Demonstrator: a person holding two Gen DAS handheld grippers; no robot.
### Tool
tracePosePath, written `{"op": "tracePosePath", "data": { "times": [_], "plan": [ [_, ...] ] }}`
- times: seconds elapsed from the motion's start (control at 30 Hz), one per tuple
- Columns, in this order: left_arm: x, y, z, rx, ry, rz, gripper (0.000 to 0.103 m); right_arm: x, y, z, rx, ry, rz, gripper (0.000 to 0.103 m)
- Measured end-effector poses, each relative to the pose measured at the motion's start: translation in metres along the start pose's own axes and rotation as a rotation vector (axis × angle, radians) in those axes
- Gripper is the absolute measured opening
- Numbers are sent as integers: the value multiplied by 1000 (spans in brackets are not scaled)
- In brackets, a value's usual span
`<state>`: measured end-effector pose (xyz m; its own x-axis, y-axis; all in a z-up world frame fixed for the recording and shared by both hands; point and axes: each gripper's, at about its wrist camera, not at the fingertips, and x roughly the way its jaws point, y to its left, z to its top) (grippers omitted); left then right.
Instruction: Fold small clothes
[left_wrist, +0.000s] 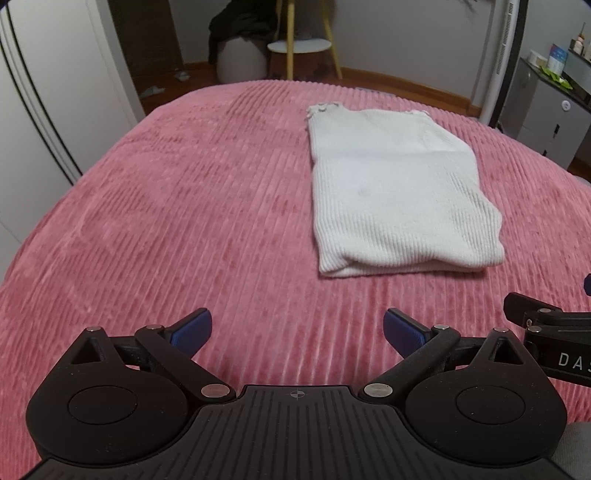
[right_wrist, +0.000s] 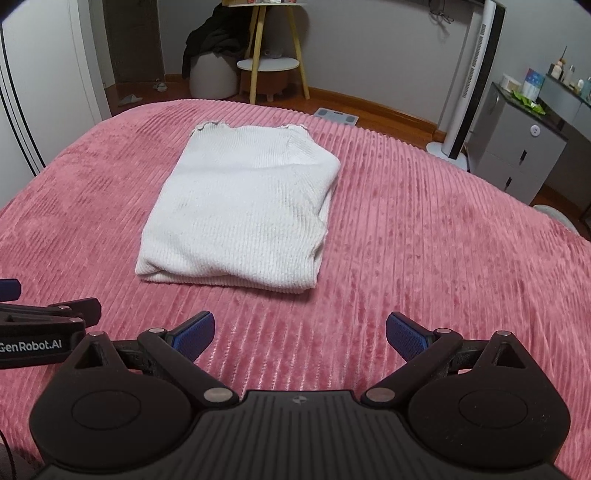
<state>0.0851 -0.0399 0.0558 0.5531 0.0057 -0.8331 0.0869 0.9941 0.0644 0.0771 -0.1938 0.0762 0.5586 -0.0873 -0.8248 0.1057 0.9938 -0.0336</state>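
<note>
Left wrist view shows the left gripper (left_wrist: 297, 328) spread wide, holding nothing; the folded white garment (left_wrist: 399, 192) lies at one o'clock on the pink bedspread (left_wrist: 166, 221). The right gripper (right_wrist: 300, 330) also gapes empty, garment at eleven o'clock.

White ribbed knit top (left_wrist: 399, 192) (right_wrist: 240, 210), folded into a rectangle, flat on pink bedspread (left_wrist: 184, 221)

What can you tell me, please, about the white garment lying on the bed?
The white ribbed knit top is folded into a neat rectangle of several layers, the thick fold nearest the cameras and a frilled edge at its far end. It looks soft, with faint greyish marks. It lies flat on the pink corduroy bedspread, touching nothing else; both tongs are open and short of it.
</note>
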Motion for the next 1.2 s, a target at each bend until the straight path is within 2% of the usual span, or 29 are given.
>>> {"op": "tracePosePath", "data": {
  "times": [1.2],
  "plan": [
    [-7, -1, 2, -1, -9, 5, 102, -10, -1, 5, 9, -8, 10, 99]
  ]
}}
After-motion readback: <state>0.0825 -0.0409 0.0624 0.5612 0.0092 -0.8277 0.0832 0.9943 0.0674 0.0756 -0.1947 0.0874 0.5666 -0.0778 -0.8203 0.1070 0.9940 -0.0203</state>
